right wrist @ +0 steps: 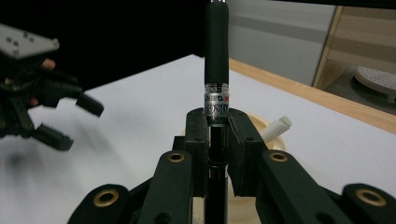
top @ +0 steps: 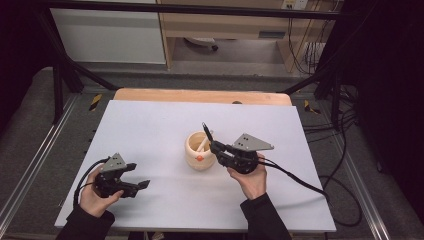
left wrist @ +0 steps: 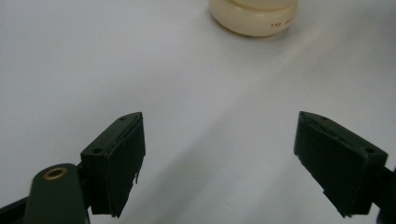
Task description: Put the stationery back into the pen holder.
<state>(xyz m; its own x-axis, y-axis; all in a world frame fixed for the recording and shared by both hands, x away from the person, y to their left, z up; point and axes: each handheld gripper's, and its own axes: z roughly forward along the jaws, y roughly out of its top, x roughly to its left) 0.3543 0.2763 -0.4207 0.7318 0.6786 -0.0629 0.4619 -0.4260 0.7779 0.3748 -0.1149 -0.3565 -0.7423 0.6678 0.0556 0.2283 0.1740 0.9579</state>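
A cream cup [top: 199, 152] stands at the middle of the white table, with a white pen [top: 202, 144] leaning inside it. My right gripper [top: 216, 148] is just right of the cup, shut on a black pen [top: 207, 131] that points up and away over the cup's rim. In the right gripper view the black pen [right wrist: 216, 46] stands upright between the pads [right wrist: 217, 126], with the white pen [right wrist: 276, 127] behind. My left gripper [top: 139, 175] is low at the front left, open and empty. Its jaws [left wrist: 219, 163] stand wide apart, facing the cup [left wrist: 254, 21].
The white table top [top: 150, 125] has a wooden strip [top: 200, 95] along its far edge. Black frame bars and cables [top: 345, 150] run beside the table on the right. The left gripper [right wrist: 74, 122] shows blurred at the left of the right gripper view.
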